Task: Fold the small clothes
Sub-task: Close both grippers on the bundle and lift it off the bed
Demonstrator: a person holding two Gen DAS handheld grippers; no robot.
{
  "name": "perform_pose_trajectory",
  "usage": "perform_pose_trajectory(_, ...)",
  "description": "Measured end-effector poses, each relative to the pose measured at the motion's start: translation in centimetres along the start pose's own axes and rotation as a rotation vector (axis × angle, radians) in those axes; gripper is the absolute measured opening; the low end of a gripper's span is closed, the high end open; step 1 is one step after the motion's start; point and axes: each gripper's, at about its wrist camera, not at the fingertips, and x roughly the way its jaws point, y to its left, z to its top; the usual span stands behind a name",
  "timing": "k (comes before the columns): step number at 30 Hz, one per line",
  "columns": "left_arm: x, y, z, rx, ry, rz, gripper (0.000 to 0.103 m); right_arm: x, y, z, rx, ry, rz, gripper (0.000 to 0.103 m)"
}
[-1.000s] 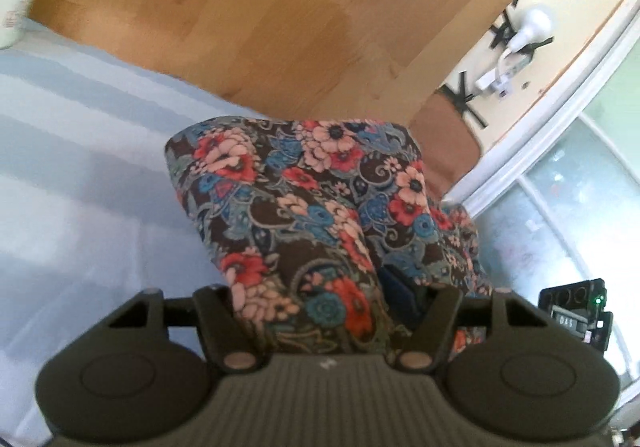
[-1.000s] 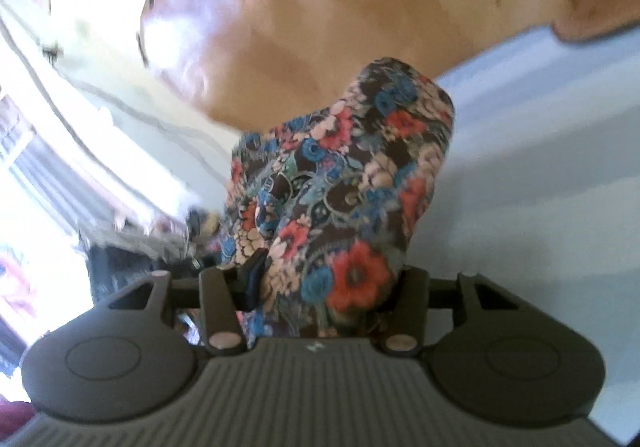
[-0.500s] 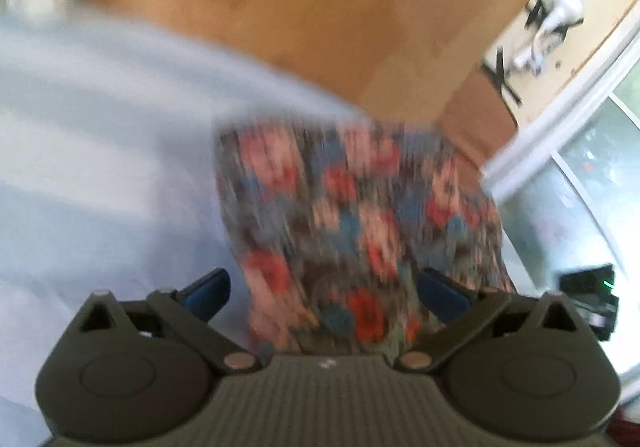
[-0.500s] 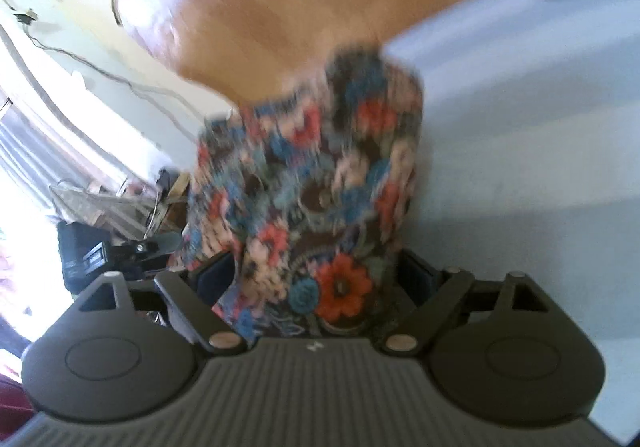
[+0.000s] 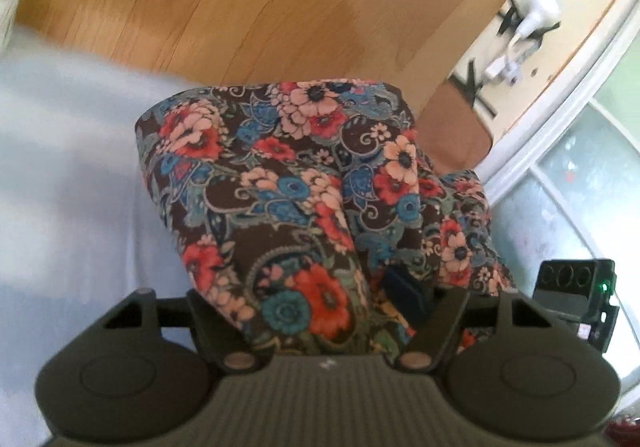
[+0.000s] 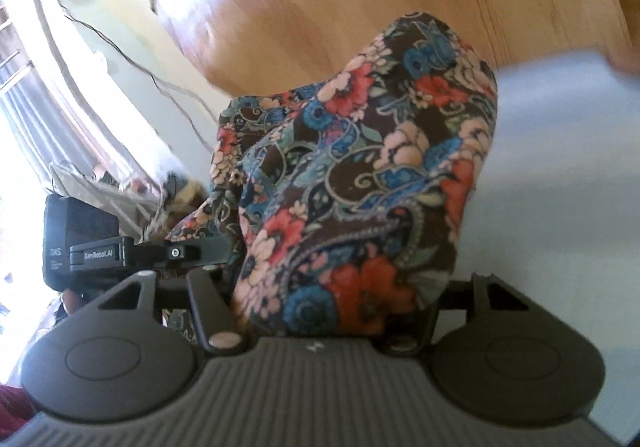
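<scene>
Floral garment (image 5: 304, 183) (bunched) between claw (image 5: 320, 299) fingers

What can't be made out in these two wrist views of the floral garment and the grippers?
- Left gripper, left wrist view: the floral garment drapes over its fingertips, so the grip is unclear.
- Right gripper, right wrist view: the fabric hides both pads.
- Garment type and fold state: bunched, near edge hidden in both views.
- White object on the light cloth: cut off by the left edge, blurred.

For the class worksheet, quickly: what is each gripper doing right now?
Left gripper: just closing, shut on the floral garment.
Right gripper: just closing, shut on the same garment.
</scene>
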Motion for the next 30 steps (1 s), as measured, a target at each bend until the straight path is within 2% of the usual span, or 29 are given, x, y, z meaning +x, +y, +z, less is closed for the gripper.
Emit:
perform_pose_trajectory(4,1.6,-0.6,4.6,0.037,-0.085,0.001,0.069,0.5,0.1,3.2,-0.051,-0.098,-0.012,0.064)
perform_pose_trajectory(8,3.9,-0.3,7.7,0.057,-0.111,0.024,0.070,1.7,-0.6,5.4,-0.052,-0.137,-0.044,0.064)
perform_pose_trajectory(14,9.3,1.2,10.5,0.037,-0.080,0.046,0.070,4.7,-2.2,6.4,-0.012,-0.135,-0.088,0.064)
perform_pose_trajectory(20,14.5,4.0,11.3,-0.007,-0.019,0.088,0.071,8.9,-4.8,6.3,0.042,-0.104,-0.163,0.064)
perform_pose_trajectory(21,15.4,4.4,11.2,-0.012,-0.006,0.101,0.073,9.5,-5.2,6.1,0.056,-0.092,-0.178,0.064)
perform_pose_trajectory(22,16.3,4.8,10.9,-0.015,0.004,0.121,0.079,10.2,-5.9,5.7,0.088,-0.073,-0.197,0.068)
perform_pose_trajectory(23,16.7,5.2,10.5,-0.013,-0.005,0.128,0.084,10.7,-6.6,5.3,0.124,-0.074,-0.204,0.073)
perform_pose_trajectory(25,17.1,5.4,9.8,0.005,-0.039,0.130,0.094,10.9,-7.2,5.3,0.172,-0.069,-0.186,0.076)
perform_pose_trajectory(30,17.2,4.9,9.4,0.072,-0.075,0.203,0.102,10.2,-6.4,4.1,0.134,-0.083,-0.234,0.087)
